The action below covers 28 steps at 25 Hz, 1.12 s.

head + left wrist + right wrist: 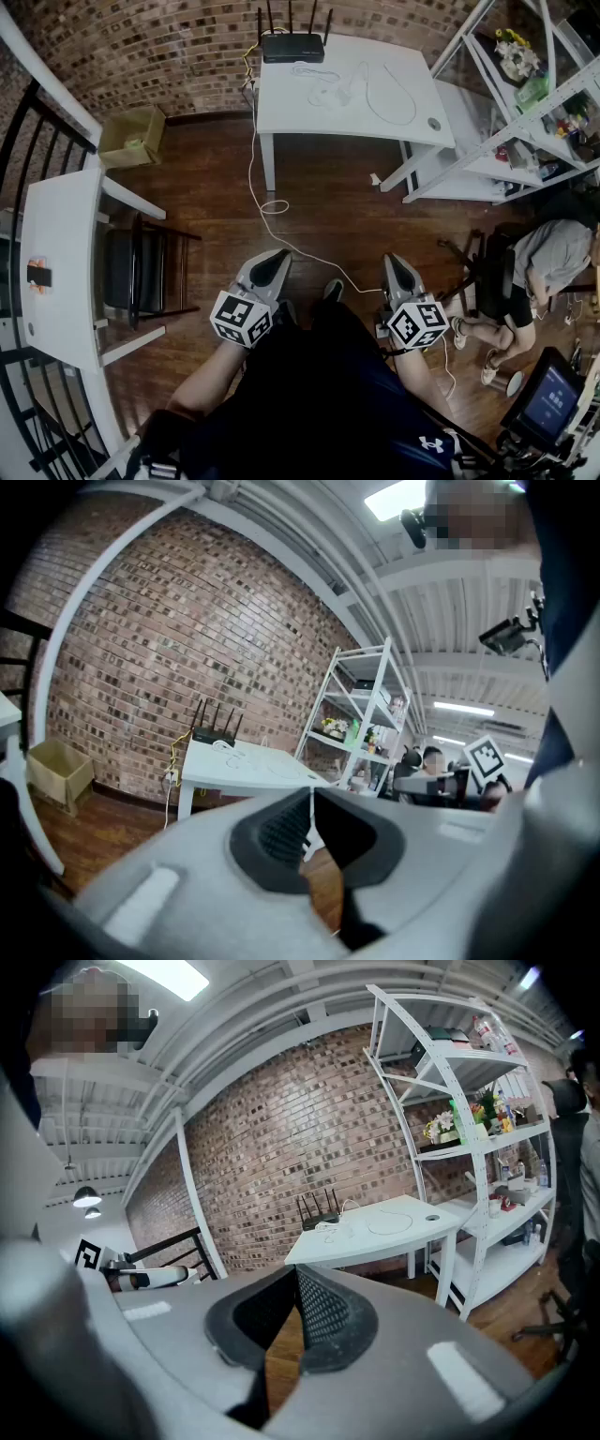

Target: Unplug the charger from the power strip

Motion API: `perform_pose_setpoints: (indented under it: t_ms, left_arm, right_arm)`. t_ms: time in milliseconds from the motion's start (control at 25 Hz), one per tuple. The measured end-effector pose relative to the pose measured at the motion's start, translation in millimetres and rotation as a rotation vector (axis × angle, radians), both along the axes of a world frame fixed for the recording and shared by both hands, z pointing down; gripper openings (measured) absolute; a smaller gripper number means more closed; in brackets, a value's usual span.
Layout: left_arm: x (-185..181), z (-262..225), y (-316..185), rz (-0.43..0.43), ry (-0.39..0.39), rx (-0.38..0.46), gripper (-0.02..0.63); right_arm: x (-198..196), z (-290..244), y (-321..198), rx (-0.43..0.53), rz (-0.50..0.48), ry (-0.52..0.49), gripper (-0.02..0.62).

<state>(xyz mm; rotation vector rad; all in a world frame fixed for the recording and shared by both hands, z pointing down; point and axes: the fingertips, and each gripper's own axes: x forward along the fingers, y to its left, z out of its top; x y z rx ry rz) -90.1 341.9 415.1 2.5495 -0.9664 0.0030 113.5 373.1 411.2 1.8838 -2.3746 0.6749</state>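
Observation:
Far ahead stands a white table (pixel 281 112) with a black router (pixel 292 47) at its back edge. White cables and a small white block (pixel 328 92) lie on it; from here I cannot tell charger from power strip. A white cord (pixel 272 208) runs from the wall across the wooden floor toward my right side. My left gripper (pixel 272 256) and right gripper (pixel 398 261) are held low over my legs, both shut and empty, well short of the table. The left gripper (pixel 311 795) and right gripper (pixel 296 1273) views both look toward the table, the pads of each pressed together.
To the left stand a second white table (pixel 56 272), a black chair (pixel 141 272) and a cardboard box (pixel 131 136). White shelving (pixel 525 103) fills the right side. A person (pixel 548 258) sits at the right, with a screen (pixel 548 401) below.

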Motion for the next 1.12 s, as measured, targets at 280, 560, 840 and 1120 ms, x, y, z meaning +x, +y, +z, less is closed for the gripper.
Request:
perform_pose_setpoints:
  t_ms: [280,560,840,1120]
  left_arm:
    - [11.7,-9.5,-62.8,-0.019,-0.023,0.05,0.014]
    - [51.7,-26.4,-141.2,-0.064,-0.089,0.098,0.018]
    - [92.4,-32.1,-225.1,-0.09,-0.128,0.113,0.046]
    - [119.7,-13.9,-282.0,-0.051,-0.184,0.075,0.083]
  right_arm:
    - [-0.1,9.6,-79.6,0.014,-0.039,-0.038,0.011]
    - [35.1,5.9,-172.0,0.032,-0.102,-0.082,0.009]
    - [73.5,7.4,-257.8,0.027,-0.129,-0.098,0.011]
    - [87.7,18.3,-317.2,0.001,-0.148,-0.064,0.011]
